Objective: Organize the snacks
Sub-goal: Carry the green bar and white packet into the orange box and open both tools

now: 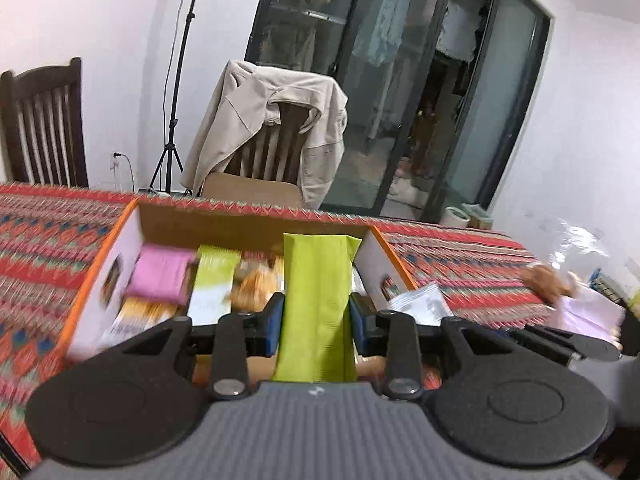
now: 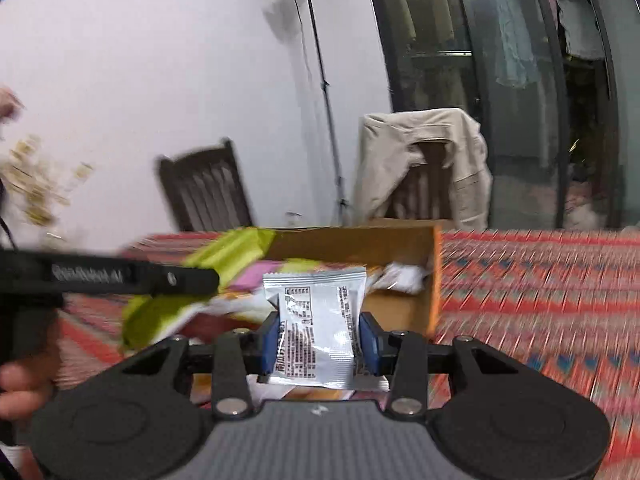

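My left gripper (image 1: 316, 322) is shut on a lime-green snack packet (image 1: 316, 300) and holds it upright over the near edge of an open cardboard box (image 1: 248, 224) with orange rims. Inside the box lie a pink packet (image 1: 162, 276), a light green-and-white packet (image 1: 212, 280) and brown snacks (image 1: 256, 284). My right gripper (image 2: 318, 342) is shut on a silver foil packet (image 2: 316, 328) with black print, in front of the same box (image 2: 400, 248). The left gripper and its green packet (image 2: 228, 256) show at the left of the right wrist view.
The box sits on a table with a red patterned cloth (image 1: 48, 248). A silver packet (image 1: 424, 304) lies on the cloth right of the box. Two wooden chairs stand behind the table, one draped with a beige jacket (image 1: 272, 120). A light stand (image 1: 176, 80) stands by the wall.
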{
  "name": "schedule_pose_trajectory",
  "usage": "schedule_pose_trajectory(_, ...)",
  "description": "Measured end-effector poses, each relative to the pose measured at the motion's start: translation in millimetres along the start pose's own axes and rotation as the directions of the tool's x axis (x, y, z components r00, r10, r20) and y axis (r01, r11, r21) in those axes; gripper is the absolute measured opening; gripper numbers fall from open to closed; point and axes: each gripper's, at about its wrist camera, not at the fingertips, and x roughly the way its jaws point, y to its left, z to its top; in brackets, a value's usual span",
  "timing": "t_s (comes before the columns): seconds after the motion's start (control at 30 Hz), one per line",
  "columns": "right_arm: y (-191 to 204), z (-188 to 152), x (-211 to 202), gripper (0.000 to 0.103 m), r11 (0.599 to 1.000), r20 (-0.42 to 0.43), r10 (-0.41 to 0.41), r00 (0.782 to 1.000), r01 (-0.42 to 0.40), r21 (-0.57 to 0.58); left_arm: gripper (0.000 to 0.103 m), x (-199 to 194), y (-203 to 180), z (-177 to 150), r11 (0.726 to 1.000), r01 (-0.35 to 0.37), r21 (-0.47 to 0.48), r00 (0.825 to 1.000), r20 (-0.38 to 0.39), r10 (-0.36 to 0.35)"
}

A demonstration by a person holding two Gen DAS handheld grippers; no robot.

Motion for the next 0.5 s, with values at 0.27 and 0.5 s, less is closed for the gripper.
schedule_pose_trajectory(0.27, -8.1, 21.9, 109.1, 0.041, 0.990, -0.122, -0.126, 0.984, 0.117, -0.083, 0.034, 113.8, -7.7, 9.3, 0.996, -0.086, -0.035, 0.989, -0.126, 0.081)
schedule_pose_trajectory(0.5, -26.5, 19.4, 100.3, 0.058, 0.994, -0.089, -0.104, 0.991, 0.103, -0.017, 0.043, 126.5, -4.0, 2.2, 0.996, -0.024, -0.091, 0.986, -0.169, 0.008)
